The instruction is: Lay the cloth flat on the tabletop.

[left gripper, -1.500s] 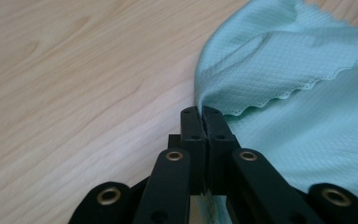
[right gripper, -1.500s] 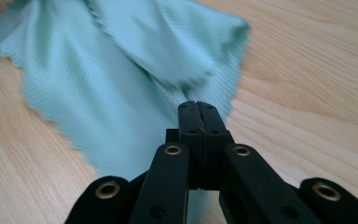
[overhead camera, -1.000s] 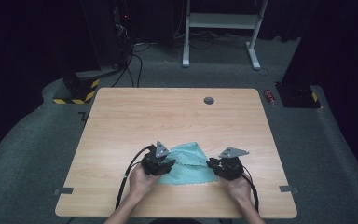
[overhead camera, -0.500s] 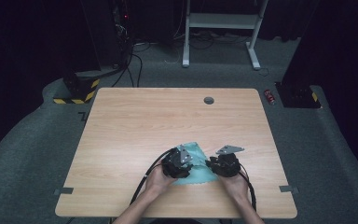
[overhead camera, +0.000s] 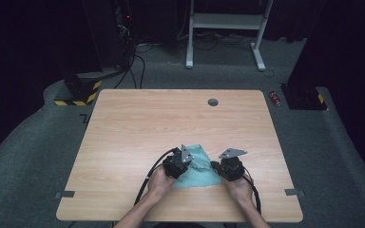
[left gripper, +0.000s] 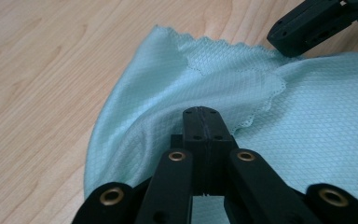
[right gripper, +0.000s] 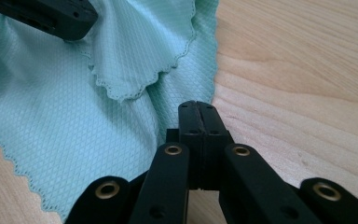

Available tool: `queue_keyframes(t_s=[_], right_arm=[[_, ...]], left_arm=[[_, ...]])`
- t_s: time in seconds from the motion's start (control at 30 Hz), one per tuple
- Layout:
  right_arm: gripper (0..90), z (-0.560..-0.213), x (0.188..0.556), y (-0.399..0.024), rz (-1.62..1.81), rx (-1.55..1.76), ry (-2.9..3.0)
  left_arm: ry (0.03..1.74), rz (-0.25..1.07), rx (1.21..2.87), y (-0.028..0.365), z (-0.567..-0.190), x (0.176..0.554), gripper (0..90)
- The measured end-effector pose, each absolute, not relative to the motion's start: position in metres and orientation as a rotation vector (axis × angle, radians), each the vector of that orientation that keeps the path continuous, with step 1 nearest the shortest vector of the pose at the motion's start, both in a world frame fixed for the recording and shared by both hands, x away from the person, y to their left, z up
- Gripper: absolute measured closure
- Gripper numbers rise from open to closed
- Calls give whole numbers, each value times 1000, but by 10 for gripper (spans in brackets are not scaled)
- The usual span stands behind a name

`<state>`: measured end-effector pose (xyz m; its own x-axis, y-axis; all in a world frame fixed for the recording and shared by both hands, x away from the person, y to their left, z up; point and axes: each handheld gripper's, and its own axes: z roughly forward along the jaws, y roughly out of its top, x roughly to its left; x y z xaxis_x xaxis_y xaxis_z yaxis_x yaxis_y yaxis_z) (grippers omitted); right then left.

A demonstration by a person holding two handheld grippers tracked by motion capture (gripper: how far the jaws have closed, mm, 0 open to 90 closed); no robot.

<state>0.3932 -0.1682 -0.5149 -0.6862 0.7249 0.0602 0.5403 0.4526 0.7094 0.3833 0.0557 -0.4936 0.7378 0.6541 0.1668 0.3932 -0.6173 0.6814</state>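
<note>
Folded narrower since before, waffle-weave mint cloth [overhead camera: 200, 166] shows scalloped edges.

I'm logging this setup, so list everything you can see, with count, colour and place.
cloth: one, pale green, near edge of the table, partly folded over, between the grippers
table: one, light wood
grommet: one, dark grey, far side of the tabletop
can: one, red, on the floor off the table's far right corner
white frame: one, on the floor beyond the table
left gripper: one, black, jaws closed, tips at the cloth
right gripper: one, black, jaws closed, at the cloth's edge
hands: two, near edge
</note>
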Motion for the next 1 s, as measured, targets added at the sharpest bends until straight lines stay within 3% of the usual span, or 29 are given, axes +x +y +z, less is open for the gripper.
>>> queue_keyframes(t_s=[0.13,0.17,0.2,0.3,0.6,0.7,0.8,0.83,1.0], right_arm=[[900,-510,394,-169,1073,1087,2445],[900,-505,396,-169,1085,1083,2440],[900,-505,396,-169,1085,1083,2440],[900,-501,397,-165,1097,1072,2440],[900,-499,400,-165,1116,1090,2444],[900,-499,401,-165,1119,1085,2444],[900,-498,402,-164,1119,1083,2442],[900,-497,403,-164,1120,1090,2440],[900,-496,404,-164,1118,1094,2442]], left_arm=[[734,510,2282,56,-491,379,869],[731,492,2279,54,-491,379,698],[729,469,2285,52,-491,379,698],[725,474,2306,44,-495,379,531],[677,560,2357,25,-501,376,479],[679,590,2369,24,-502,376,497],[706,608,2343,26,-501,378,652],[712,607,2338,27,-500,379,753],[745,568,2293,35,-495,383,876]])
